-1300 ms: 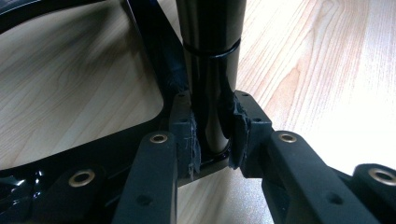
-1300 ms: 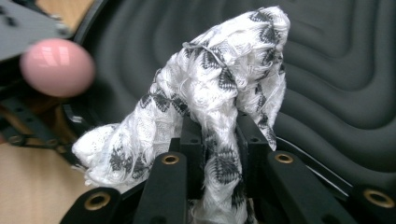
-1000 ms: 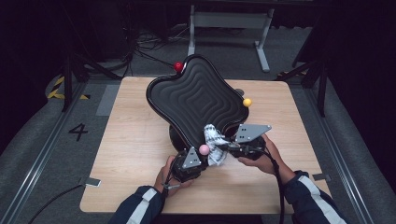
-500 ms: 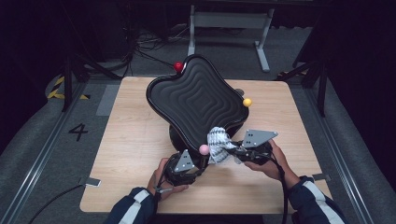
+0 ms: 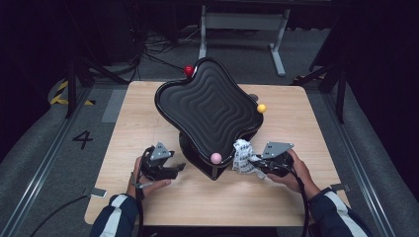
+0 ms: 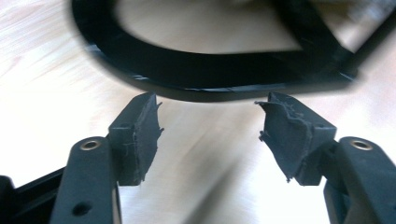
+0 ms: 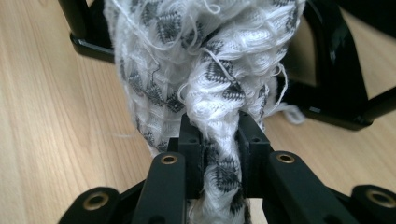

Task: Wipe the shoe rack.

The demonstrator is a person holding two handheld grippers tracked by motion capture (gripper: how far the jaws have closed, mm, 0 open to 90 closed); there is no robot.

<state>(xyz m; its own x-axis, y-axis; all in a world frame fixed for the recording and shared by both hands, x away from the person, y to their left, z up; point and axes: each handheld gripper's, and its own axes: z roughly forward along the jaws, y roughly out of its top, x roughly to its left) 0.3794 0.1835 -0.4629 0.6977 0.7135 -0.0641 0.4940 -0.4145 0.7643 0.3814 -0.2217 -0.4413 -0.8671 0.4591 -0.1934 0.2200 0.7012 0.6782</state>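
Right gripper, near edge of the wooden table, right of centre: jaws clamped on a bunched white cloth with a dark pattern. In the right gripper view the cloth is squeezed between the two black jaws and billows up beyond them; loose threads hang from it. The right hand holds the gripper from the near side.

Left gripper, near edge, left of centre, held in the left hand: jaws have just been opening and stand apart with nothing between them. In the left gripper view the two pads frame bare tabletop; the right pad's facing is torn and frayed. Picture blurred.

Cloth sits just right of a black stand's base, touching or nearly touching it; cannot tell which. A pink ball sits at the near rim of the black ridged tray, which rests tilted on the stand. In the left gripper view the base is a curved black frame just beyond the jaws.

Farther back: a yellow ball at the tray's right rim, a red ball at its far rim.
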